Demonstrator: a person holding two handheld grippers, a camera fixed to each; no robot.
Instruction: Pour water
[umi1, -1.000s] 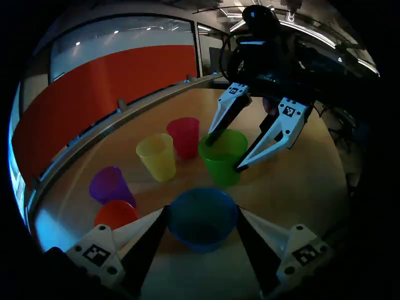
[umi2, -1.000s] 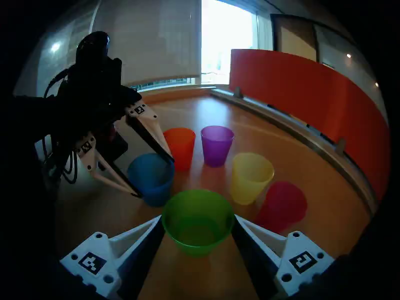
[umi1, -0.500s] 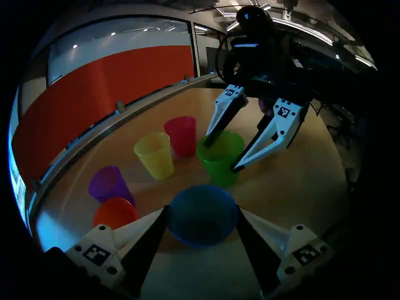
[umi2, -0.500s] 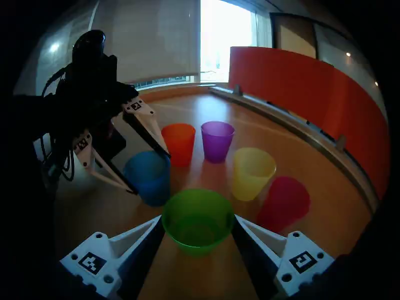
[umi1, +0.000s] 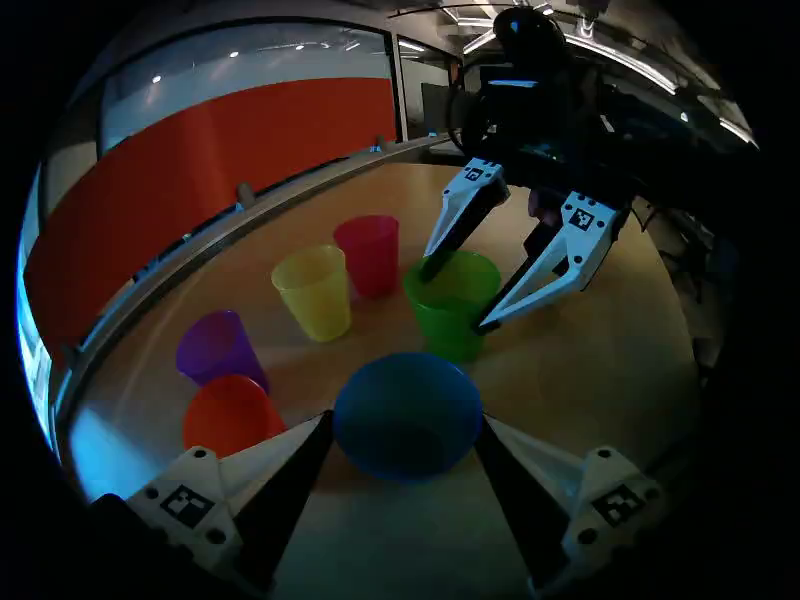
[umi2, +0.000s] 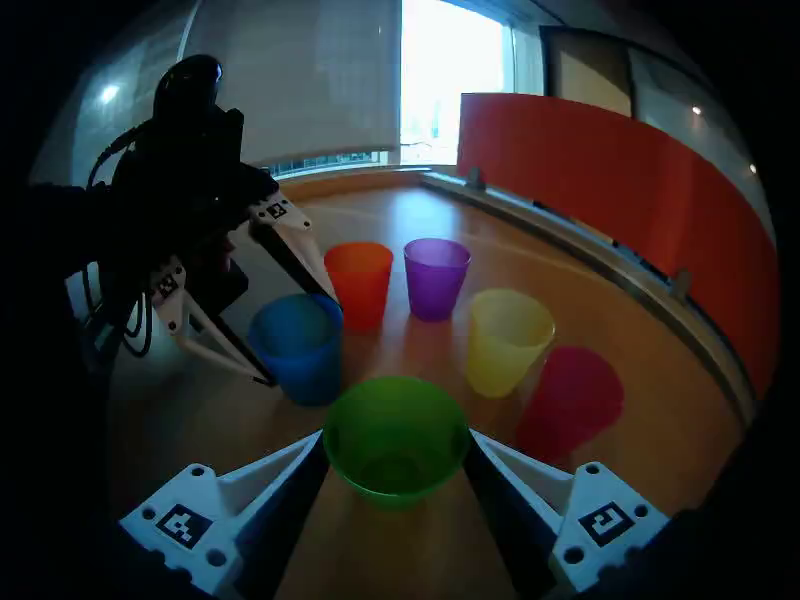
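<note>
A blue cup (umi1: 405, 420) sits between the fingers of my left gripper (umi1: 403, 415), which is shut on its sides. From the right gripper view, that gripper (umi2: 300, 340) holds the blue cup (umi2: 300, 350) at the table's left. My right gripper (umi2: 395, 435) is shut on a green cup (umi2: 395, 440). In the left gripper view it (umi1: 455, 300) grips the green cup (umi1: 450, 305) across from me. Both cups are upright, a little apart. I cannot make out water in either.
Orange (umi2: 358, 280), purple (umi2: 435, 275), yellow (umi2: 508, 338) and dark red (umi2: 572, 395) cups stand in an arc on the wooden table (umi2: 640, 340). A red partition (umi2: 620, 170) runs along the table's far edge. Bare table lies beside the green cup (umi1: 600, 350).
The blue cup has come slightly closer and higher in the left gripper view, and the other cups shifted a little. Both grippers keep their hold.
</note>
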